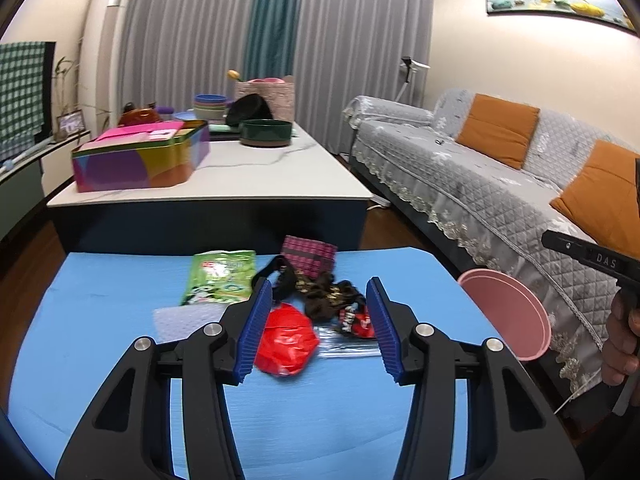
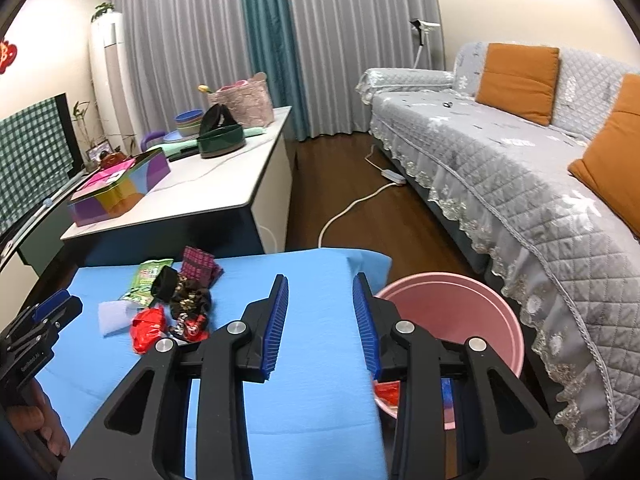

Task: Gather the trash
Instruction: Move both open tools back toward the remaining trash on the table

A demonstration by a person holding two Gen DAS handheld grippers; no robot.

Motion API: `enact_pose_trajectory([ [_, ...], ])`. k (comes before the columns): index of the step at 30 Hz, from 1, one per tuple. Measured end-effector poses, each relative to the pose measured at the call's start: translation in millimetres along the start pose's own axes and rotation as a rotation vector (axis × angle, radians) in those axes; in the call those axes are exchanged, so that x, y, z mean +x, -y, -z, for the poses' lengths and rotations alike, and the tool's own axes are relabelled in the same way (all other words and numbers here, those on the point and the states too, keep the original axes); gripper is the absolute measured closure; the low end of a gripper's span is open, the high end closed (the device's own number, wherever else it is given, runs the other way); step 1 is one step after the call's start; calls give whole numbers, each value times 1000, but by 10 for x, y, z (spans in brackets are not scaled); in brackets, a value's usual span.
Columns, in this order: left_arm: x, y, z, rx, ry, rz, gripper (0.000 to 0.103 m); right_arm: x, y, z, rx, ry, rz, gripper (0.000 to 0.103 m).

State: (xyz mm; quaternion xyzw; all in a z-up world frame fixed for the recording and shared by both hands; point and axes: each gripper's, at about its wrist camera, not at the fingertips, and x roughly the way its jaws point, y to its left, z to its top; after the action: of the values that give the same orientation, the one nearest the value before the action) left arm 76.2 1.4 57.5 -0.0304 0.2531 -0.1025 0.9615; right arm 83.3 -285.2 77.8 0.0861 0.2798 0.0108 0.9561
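1. Left gripper (image 1: 318, 330) fills the near field of the left wrist view; jaws stand apart, blue pads (image 1: 256, 330) clear of everything, nothing gripped.
2. Directly ahead of it, on the blue mat (image 1: 120, 360), lies the trash pile. The red plastic wrapper (image 1: 286, 342) sits in the gap between the fingers but beyond the tips, untouched.
3. Behind the red wrapper: a dark crumpled wrapper (image 1: 324, 298), a black-and-red packet (image 1: 358, 320) near the right-hand pad, a clear film strip (image 1: 344, 344), a green snack bag (image 1: 220, 278) to the left, a maroon checked packet (image 1: 308, 256) at the far edge, and a pale translucent sheet (image 1: 184, 318).
4. Right gripper (image 2: 320, 328) hovers over bare mat, jaws moderately parted, holding nothing. The pile lies well to its left.
5. Pink bucket (image 2: 480, 308) stands off the mat's right edge, just beside the right gripper's right finger. Something red (image 2: 386, 394) shows inside the bucket; probably a wrapper, but the finger hides most of it.
6. A hand (image 1: 622, 344) on the right gripper's handle shows at the left view's right margin.
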Motion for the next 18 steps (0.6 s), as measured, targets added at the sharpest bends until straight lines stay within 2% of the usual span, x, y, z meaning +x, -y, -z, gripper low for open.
enact_pose_trajectory([
  [11, -24, -456, 7, -70, 11, -96, 59, 179, -203, -21, 3, 0, -43, 74],
  [18, 88, -869, 123, -153, -20, -170, 59, 522, -351, 68, 32, -61, -111, 74],
])
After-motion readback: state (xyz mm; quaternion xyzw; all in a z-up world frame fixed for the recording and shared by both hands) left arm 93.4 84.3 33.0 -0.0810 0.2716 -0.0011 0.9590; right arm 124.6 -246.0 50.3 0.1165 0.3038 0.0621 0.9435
